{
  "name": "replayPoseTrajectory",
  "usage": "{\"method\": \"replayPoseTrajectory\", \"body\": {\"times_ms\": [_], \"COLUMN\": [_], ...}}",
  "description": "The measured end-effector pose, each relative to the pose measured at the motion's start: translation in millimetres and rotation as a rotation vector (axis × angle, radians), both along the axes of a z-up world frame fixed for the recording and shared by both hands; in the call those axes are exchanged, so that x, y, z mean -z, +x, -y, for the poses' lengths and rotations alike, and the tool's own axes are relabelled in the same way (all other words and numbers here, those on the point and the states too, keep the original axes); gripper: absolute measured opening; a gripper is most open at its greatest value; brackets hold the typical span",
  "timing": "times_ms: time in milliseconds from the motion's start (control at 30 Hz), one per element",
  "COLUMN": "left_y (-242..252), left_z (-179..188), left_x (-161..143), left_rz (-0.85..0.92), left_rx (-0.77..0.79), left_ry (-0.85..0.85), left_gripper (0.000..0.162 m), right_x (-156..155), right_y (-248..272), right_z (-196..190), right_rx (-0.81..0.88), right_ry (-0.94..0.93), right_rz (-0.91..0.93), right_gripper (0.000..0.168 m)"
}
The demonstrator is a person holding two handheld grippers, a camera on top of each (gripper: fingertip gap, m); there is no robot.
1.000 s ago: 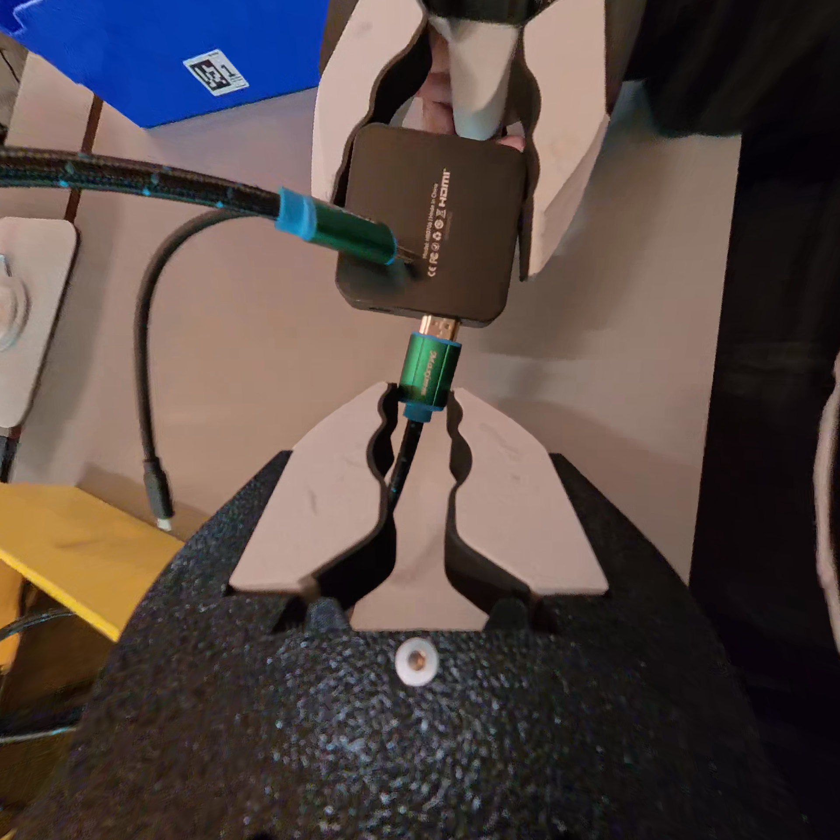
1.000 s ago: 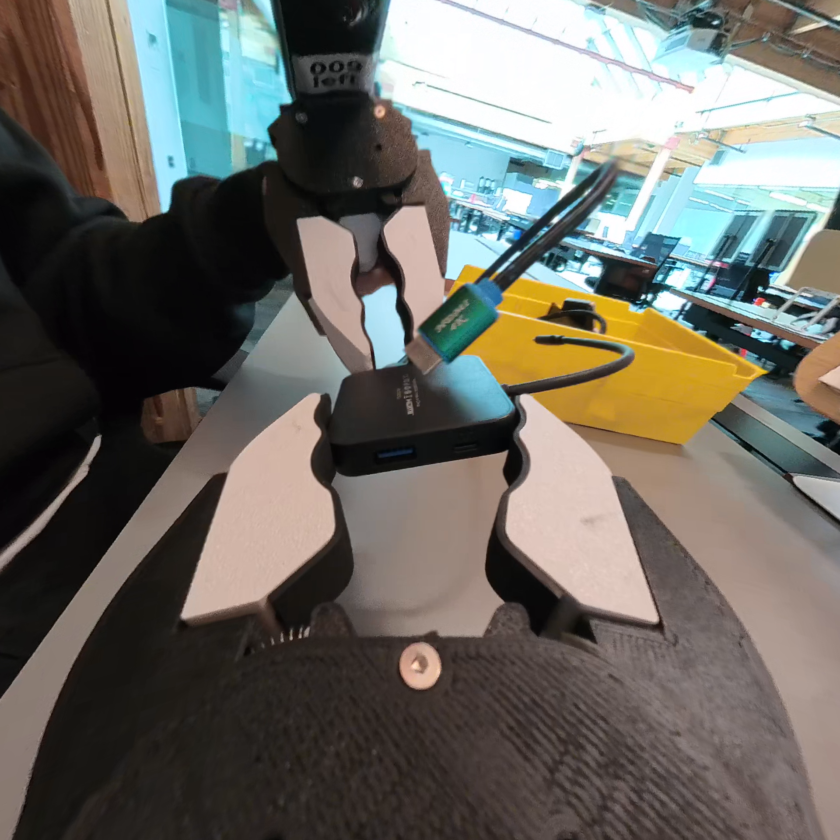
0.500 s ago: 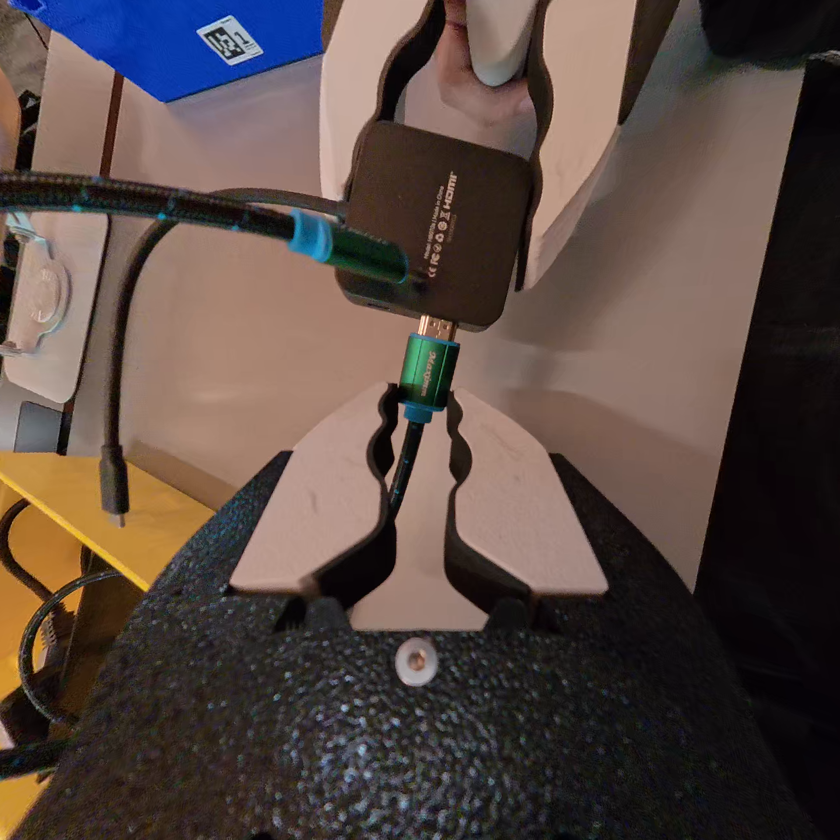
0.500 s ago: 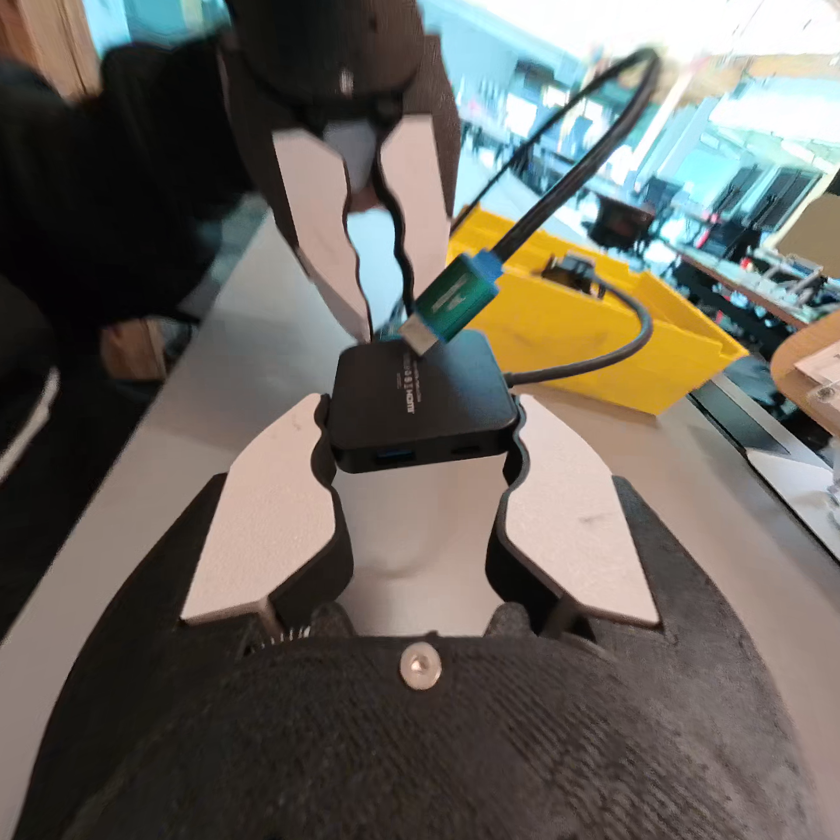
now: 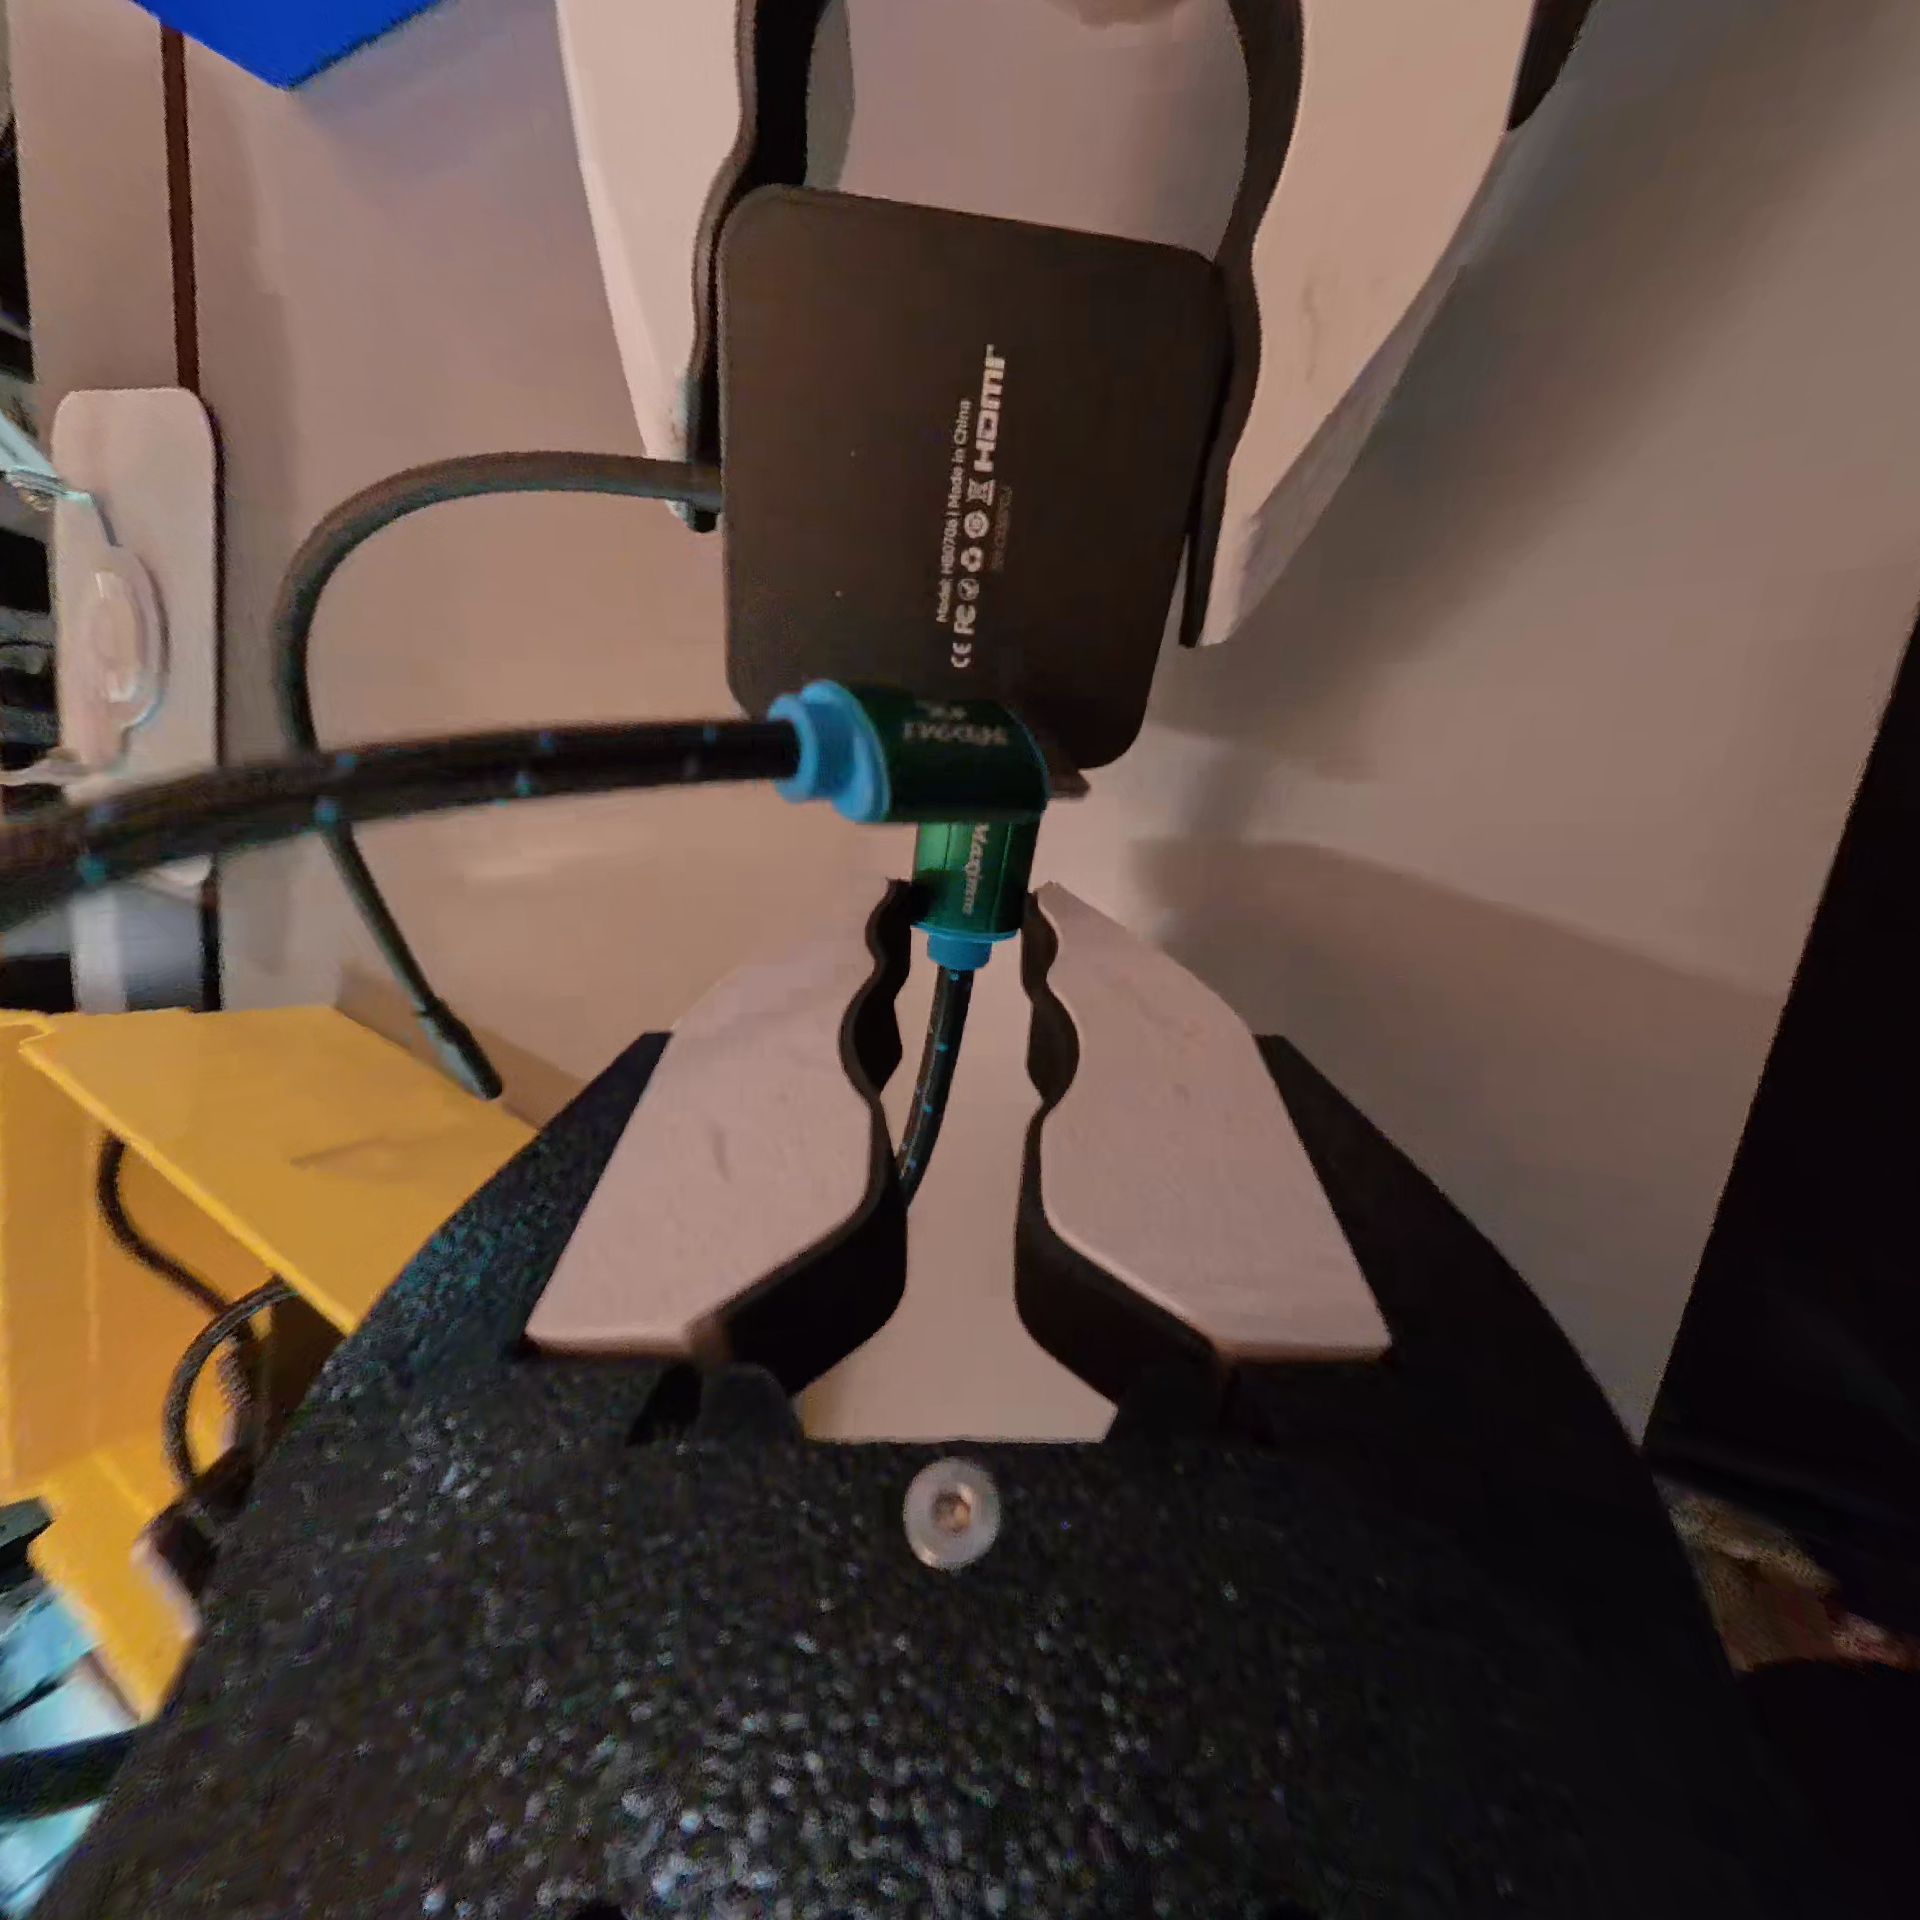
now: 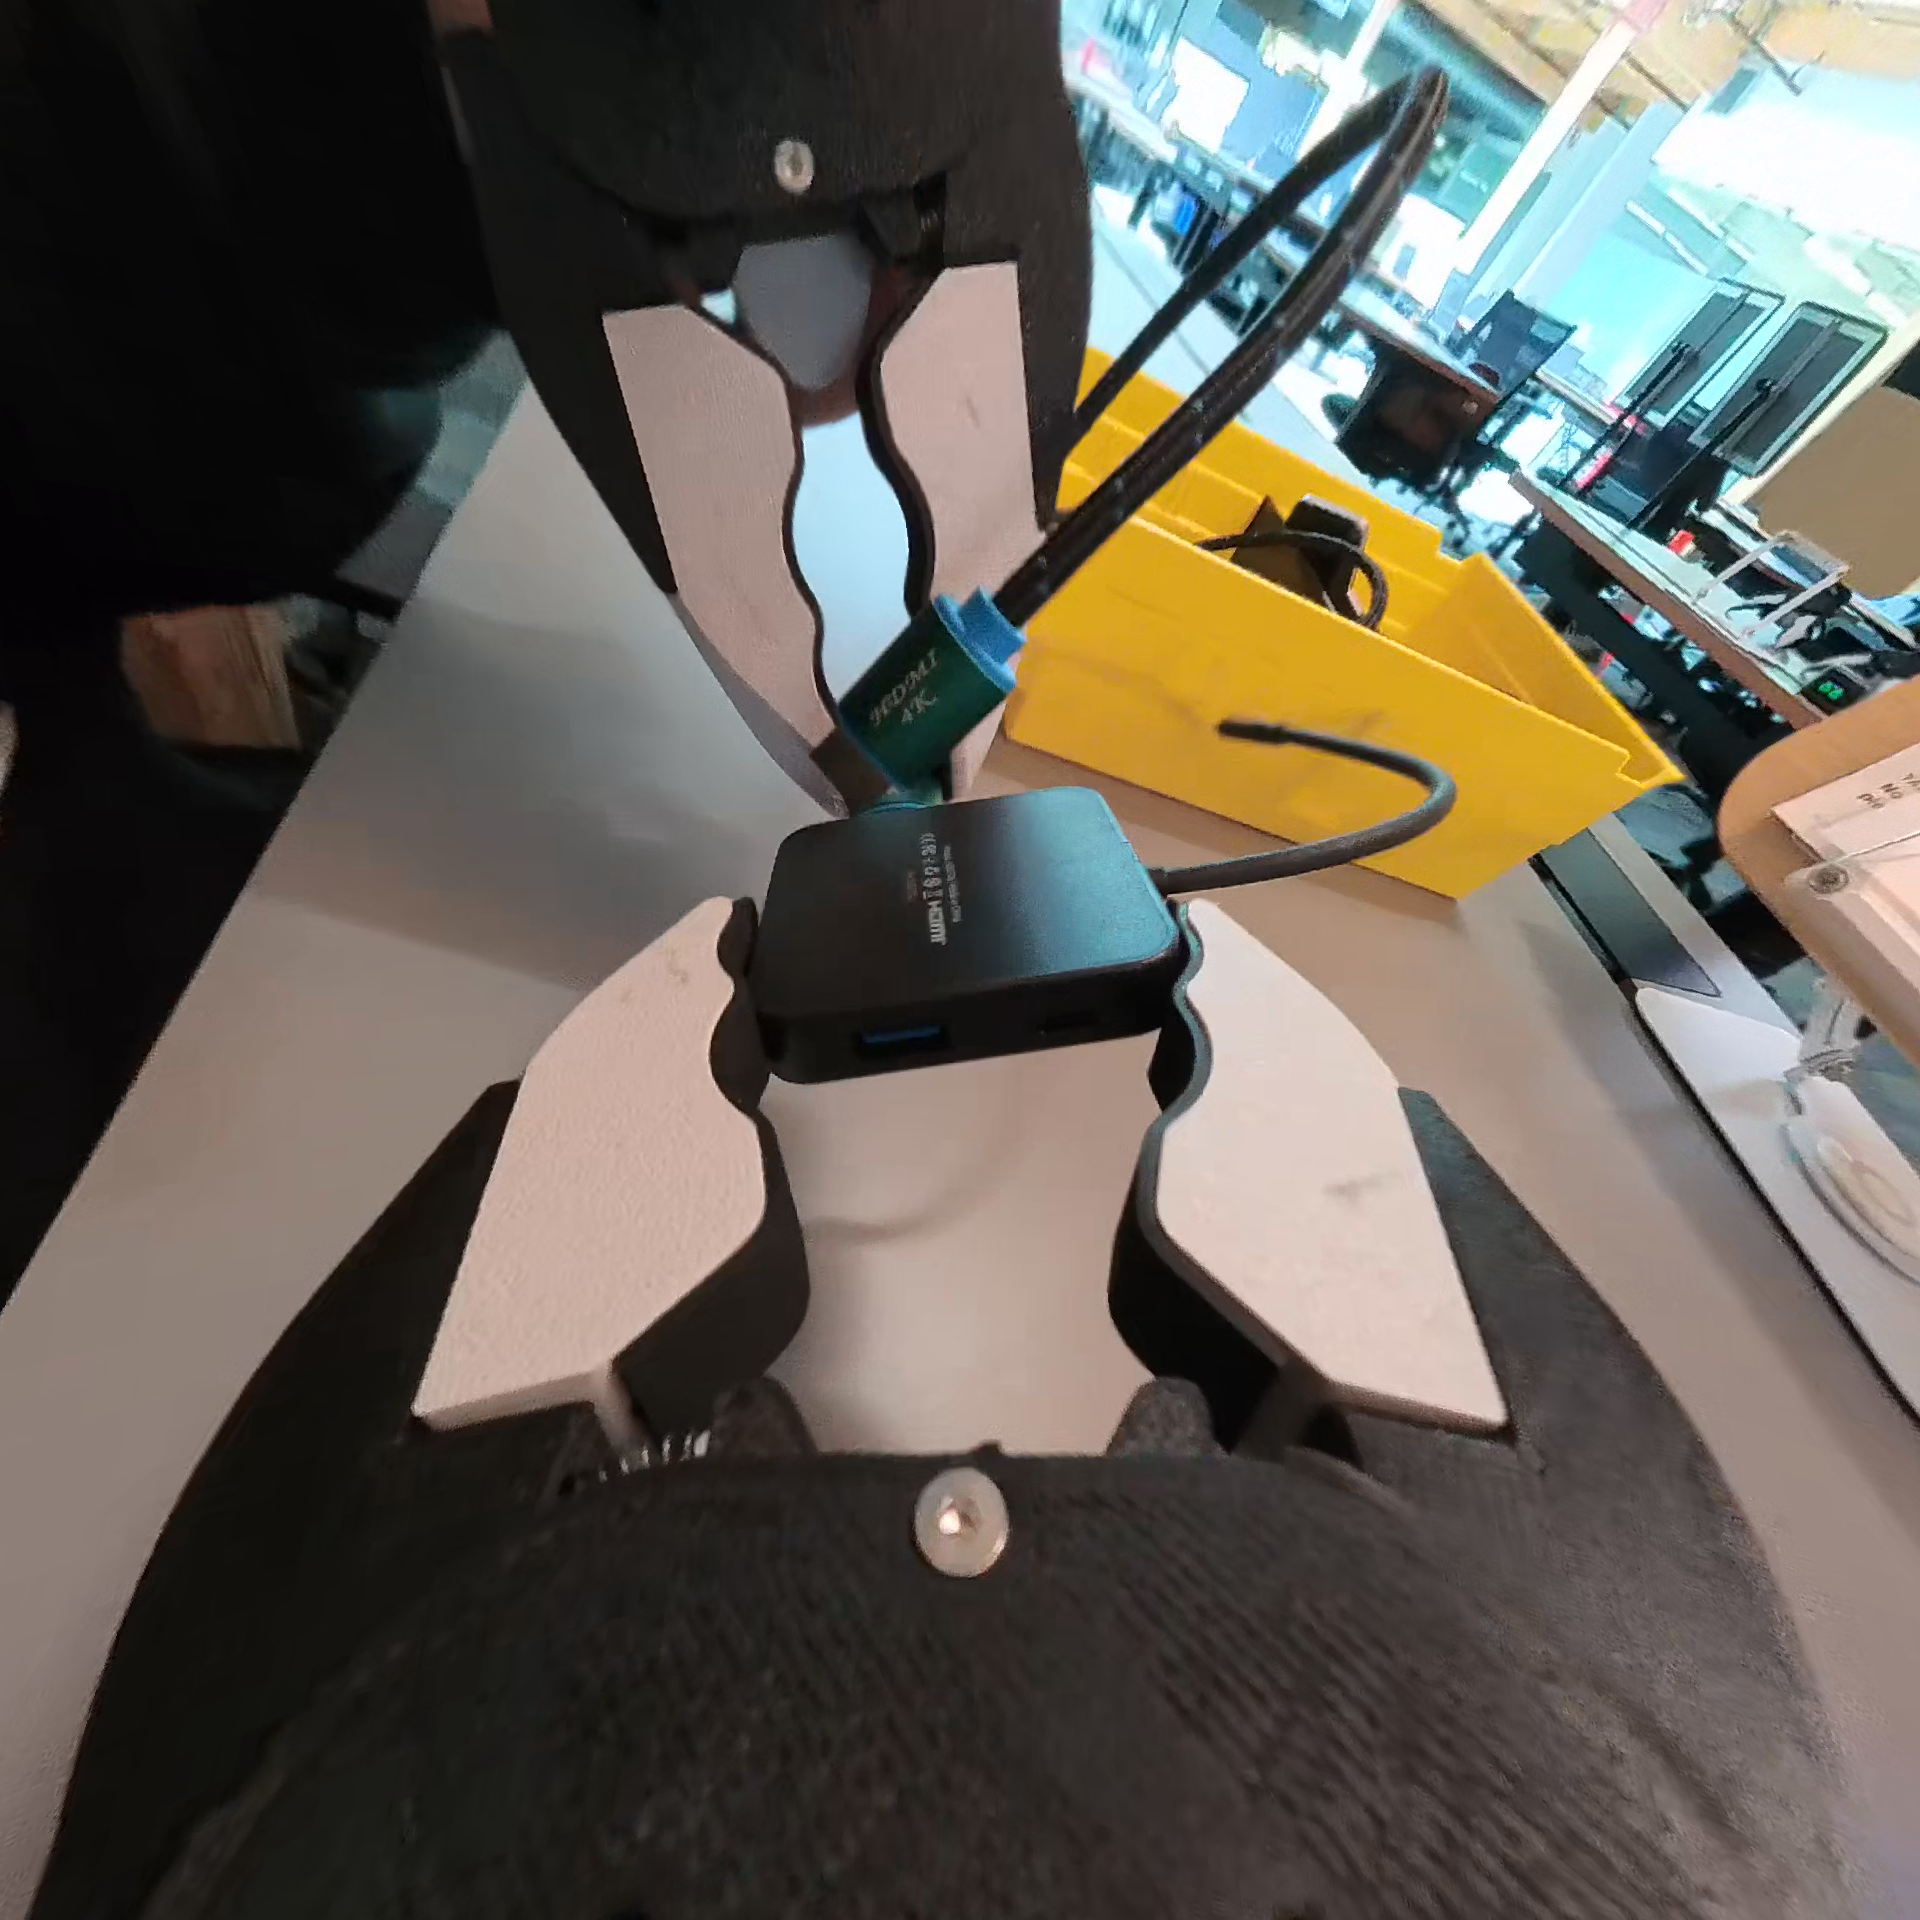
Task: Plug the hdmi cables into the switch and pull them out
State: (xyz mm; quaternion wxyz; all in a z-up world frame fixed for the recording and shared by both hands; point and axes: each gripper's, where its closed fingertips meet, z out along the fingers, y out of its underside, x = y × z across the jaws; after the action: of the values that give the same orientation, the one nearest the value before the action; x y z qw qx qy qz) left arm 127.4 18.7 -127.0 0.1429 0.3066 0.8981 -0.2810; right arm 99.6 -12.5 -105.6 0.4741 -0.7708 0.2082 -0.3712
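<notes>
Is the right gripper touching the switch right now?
Touching. In the right wrist view, the right gripper has both fingers pressed against the sides of the black switch, no gap visible.

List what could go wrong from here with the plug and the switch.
1. The loose second plug lies across the switch's port edge and may block the left gripper's held plug.
2. The right gripper clamps only the switch's sides; a hard push might shift it.
</notes>
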Motion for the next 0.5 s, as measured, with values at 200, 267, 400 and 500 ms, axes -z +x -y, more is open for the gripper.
{"method": "replayPoseTrajectory", "body": {"times_ms": [200,267,400,500], "left_y": [-3.6,-7.8,-17.4,-19.4], "left_z": [2.0,3.0,3.4,2.1], "left_x": [-16.9,-23.0,-43.9,-48.7], "left_rz": [-0.153,-0.212,-0.371,-0.396], "left_rx": [0.043,0.080,0.183,0.231], "left_ry": [-0.114,-0.164,-0.307,-0.355], "left_gripper": [0.020,0.020,0.020,0.020], "right_x": [-12.6,-21.8,-36.7,-39.9], "right_y": [-0.9,-4.2,-10.6,-11.1], "right_z": [2.1,2.0,2.9,1.8], "right_rx": [-0.028,-0.063,-0.118,-0.132], "right_ry": [0.179,0.272,0.406,0.438], "right_rz": [0.020,0.048,0.081,0.077], "right_gripper": [0.075,0.074,0.074,0.074]}}
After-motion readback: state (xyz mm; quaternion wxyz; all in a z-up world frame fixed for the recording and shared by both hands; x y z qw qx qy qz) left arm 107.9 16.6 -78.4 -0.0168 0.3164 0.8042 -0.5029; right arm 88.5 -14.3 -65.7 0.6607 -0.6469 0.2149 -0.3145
